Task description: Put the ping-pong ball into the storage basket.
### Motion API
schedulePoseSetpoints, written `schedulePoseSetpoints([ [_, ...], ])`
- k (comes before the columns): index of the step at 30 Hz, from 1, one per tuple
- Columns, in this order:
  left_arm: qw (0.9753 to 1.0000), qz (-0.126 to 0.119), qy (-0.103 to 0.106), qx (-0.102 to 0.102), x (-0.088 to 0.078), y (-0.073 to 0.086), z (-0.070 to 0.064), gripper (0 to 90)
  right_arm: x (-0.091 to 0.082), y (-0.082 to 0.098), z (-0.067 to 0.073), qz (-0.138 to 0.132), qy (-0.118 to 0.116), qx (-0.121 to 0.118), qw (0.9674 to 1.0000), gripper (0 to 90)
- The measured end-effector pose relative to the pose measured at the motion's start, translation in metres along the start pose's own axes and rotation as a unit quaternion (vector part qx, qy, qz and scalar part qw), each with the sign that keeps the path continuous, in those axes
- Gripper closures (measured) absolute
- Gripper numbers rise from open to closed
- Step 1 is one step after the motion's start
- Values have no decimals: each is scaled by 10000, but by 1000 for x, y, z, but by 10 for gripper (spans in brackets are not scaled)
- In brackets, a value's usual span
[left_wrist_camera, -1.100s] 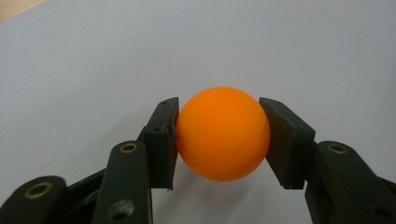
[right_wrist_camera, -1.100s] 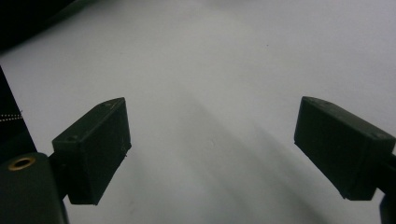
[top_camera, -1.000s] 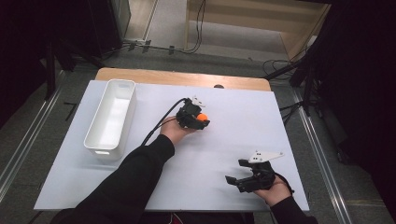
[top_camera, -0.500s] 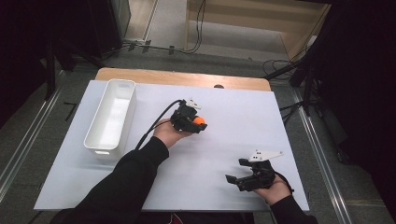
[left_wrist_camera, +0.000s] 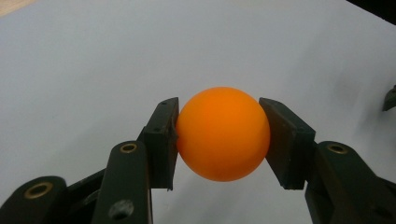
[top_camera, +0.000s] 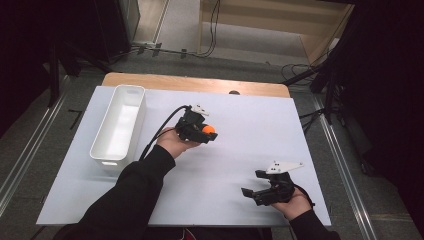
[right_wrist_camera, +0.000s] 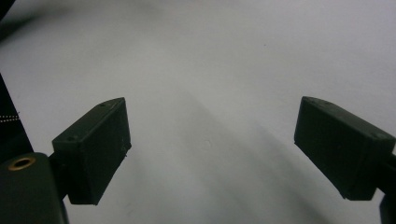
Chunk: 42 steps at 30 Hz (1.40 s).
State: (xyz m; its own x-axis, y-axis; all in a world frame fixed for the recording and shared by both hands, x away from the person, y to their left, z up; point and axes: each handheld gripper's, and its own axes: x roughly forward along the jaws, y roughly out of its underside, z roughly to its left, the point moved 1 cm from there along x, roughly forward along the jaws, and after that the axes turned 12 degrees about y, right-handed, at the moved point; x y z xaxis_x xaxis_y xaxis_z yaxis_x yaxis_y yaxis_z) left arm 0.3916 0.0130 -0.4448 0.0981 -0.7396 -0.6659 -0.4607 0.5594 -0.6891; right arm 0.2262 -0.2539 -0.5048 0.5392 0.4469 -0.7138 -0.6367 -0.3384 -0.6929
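Ball [left_wrist_camera: 223, 133] gripped in left tongs [top_camera: 205, 134] above the bench [top_camera: 250, 115]; right tongs [top_camera: 261, 188] open (idle). Likely next: carry to the tray [top_camera: 134, 92].

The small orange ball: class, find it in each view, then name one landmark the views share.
High view: small orange ball mid-table, at the left tool.
Left gripper view: ball centre, clamped between both jaws.
Right gripper view: not in it.
Shared landmark: the white table sheet.

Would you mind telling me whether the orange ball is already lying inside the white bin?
No, the orange ball is clamped between the left gripper's two jaws, apart from the white bin at the table's left.
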Motion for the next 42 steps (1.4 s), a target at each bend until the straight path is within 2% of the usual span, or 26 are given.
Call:
schedulePoseSetpoints([
  [5,10000,-65,44,-33,-8,1,-3,506,0,0,0,-12,12,-12,10000,95],
  [7,10000,-15,36,-16,-11,2,-4,506,-1,0,0,-11,5,-18,10000,95],
  [24,9998,-107,-108,-88,-38,11,-3,506,-1,0,0,-11,9,-8,10000,95],
  [39,9995,-135,-235,-174,-59,17,3,506,-1,0,0,-15,2,0,10000,95],
  [42,9994,-172,-208,-220,-64,18,5,506,-1,0,0,-13,8,-4,10000,95],
])
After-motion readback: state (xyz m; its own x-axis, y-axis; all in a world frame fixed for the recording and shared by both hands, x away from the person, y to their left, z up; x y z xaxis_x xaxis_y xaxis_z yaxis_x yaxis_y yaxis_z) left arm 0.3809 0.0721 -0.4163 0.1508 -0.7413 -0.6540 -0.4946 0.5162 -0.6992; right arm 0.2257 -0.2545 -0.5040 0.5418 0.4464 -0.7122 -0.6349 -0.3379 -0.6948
